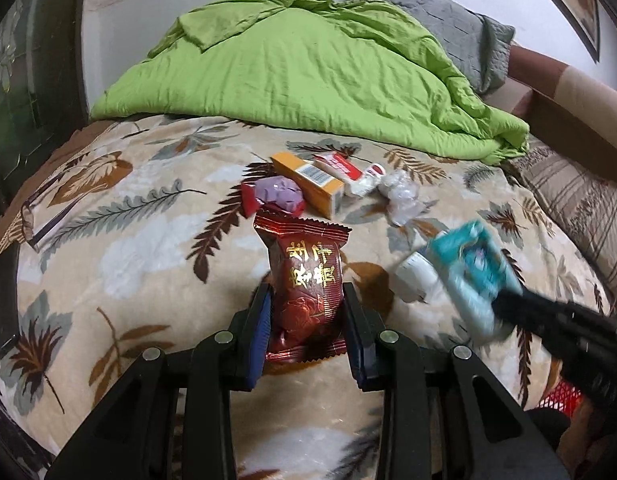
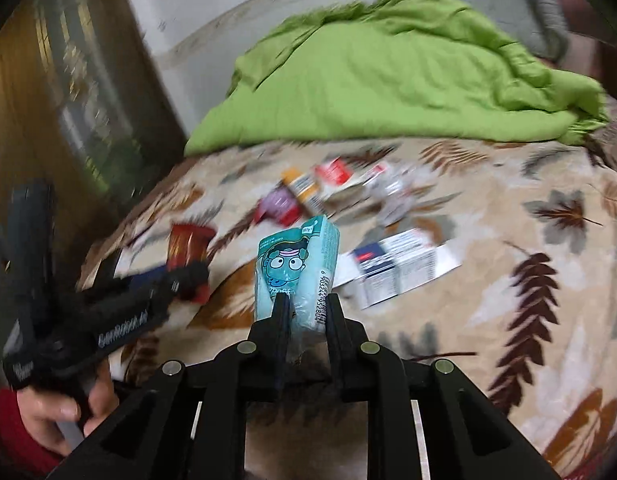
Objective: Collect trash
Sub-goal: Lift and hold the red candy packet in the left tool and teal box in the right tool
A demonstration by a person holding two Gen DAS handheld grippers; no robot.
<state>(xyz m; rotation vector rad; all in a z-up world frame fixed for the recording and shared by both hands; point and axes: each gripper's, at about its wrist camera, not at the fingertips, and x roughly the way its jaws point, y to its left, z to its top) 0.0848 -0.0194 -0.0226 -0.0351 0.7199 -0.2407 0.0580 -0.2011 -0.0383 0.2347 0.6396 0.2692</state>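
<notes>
Crinkly red foil snack packet sits pinched low in my left gripper; it's light, slippery, crushable. My right gripper clamps the soft teal tissue pack. Remaining trash, an orange box included, lies at twelve o'clock on the leaf-print blanket.

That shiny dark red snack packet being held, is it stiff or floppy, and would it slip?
The red packet looks puffy and crinkly, so probably light and fairly floppy. Its glossy foil could slip, though the left tool pinches it across the middle.
</notes>
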